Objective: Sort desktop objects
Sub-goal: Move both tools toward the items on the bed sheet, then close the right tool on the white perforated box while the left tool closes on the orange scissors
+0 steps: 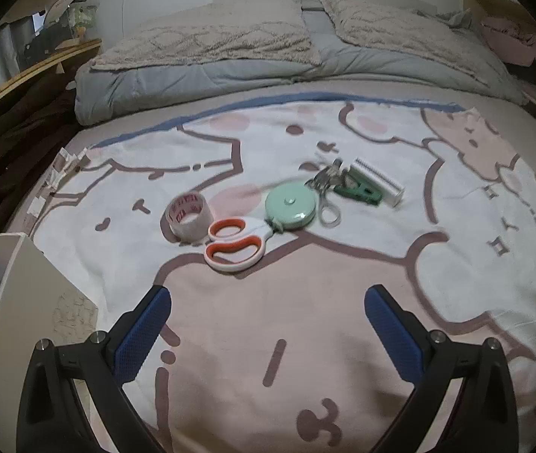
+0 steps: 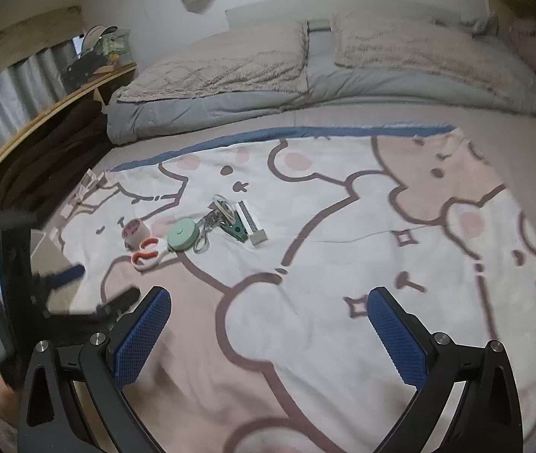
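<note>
While nothing is looking sorted yet, I am holding my left tool (image 1: 268, 324) and right tool (image 2: 268, 324) wide and empty above the bed; the tape (image 1: 188, 217), scissors (image 1: 236, 241), tape measure (image 1: 290, 207) and clip (image 1: 358, 188) are lying clustered on the blanket (image 1: 305, 302).

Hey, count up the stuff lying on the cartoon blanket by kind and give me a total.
Tape roll: 1
Orange-handled scissors: 1
Mint green tape measure: 1
Small clear-handled scissors: 1
Green clip: 1
White comb-like piece: 1
Total: 6
</note>
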`<state>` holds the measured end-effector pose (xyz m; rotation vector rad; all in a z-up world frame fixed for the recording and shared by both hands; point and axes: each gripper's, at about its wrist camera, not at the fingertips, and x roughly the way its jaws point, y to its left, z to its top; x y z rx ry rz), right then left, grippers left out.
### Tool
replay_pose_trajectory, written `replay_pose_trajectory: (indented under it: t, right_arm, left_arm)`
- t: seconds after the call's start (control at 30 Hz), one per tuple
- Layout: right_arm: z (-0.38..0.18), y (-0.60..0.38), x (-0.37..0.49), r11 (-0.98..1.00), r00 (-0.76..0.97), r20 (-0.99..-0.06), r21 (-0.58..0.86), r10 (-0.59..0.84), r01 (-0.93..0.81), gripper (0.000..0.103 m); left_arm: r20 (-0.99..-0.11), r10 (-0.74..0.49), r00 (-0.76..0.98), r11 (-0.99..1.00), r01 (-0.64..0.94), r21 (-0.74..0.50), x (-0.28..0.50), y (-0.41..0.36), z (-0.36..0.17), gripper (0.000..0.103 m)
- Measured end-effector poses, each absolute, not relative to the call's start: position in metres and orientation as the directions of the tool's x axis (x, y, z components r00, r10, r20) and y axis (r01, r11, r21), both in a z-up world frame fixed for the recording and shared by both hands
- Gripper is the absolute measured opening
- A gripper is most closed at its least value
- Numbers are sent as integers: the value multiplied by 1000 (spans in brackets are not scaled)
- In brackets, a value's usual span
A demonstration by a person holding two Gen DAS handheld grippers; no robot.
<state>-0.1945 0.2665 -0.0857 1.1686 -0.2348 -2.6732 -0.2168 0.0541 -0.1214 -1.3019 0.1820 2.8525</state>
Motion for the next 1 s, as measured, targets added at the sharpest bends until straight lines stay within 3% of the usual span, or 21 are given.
replay_pose_trajectory:
  t: [0.4, 0.5, 0.7, 0.8, 1.0]
  right_arm:
    - [-120, 248, -267, -969, -644, -727, 217, -241, 117, 102]
    - [-124, 241, -275, -974, -678, -699, 179, -226, 140, 91]
    - [-134, 225, -293, -974, -703, -677, 101, -218, 204, 82]
    - [-142, 218, -300, -972, -703, -679, 78, -215, 222, 65]
    - [-160, 216, -311, -971, -678, -700, 100, -225, 219, 64]
  left_arm:
    - [-777, -58, -627, -996, -12, 83, -237, 32, -145, 103]
    - [-770, -92, -631, -994, 7, 113, -237, 27, -153, 103]
    - [-769, -84, -633, -994, -4, 112, -239, 24, -161, 103]
    - [-753, -72, -654, -994, -18, 111, -238, 24, -160, 103]
    - [-745, -40, -666, -992, -61, 108, -242, 27, -163, 102]
